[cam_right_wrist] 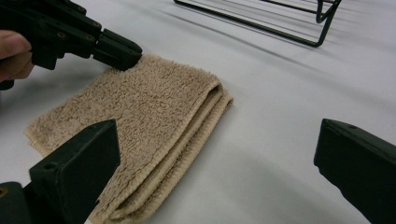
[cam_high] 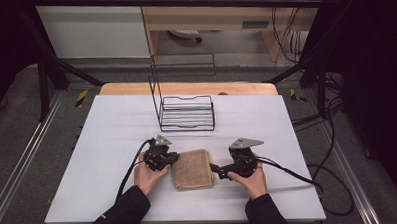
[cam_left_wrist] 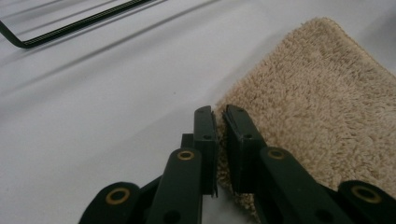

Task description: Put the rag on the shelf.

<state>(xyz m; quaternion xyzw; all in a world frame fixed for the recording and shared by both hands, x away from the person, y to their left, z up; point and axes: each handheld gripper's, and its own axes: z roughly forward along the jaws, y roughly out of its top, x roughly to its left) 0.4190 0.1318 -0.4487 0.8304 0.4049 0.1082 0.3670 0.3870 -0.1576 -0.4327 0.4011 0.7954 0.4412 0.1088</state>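
A black wire rack (cam_high: 185, 112) stands on the white table (cam_high: 112, 140) toward its far edge, its tall open frame rising at the left end (the low basket part has horizontal bars). Beyond the table, a wooden board (cam_high: 135, 88) and grey floor (cam_high: 17, 123) with trailing cables (cam_high: 334, 187).

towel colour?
Plain beige towel, fluffy terry with no pattern; the right gripper view shows it best.
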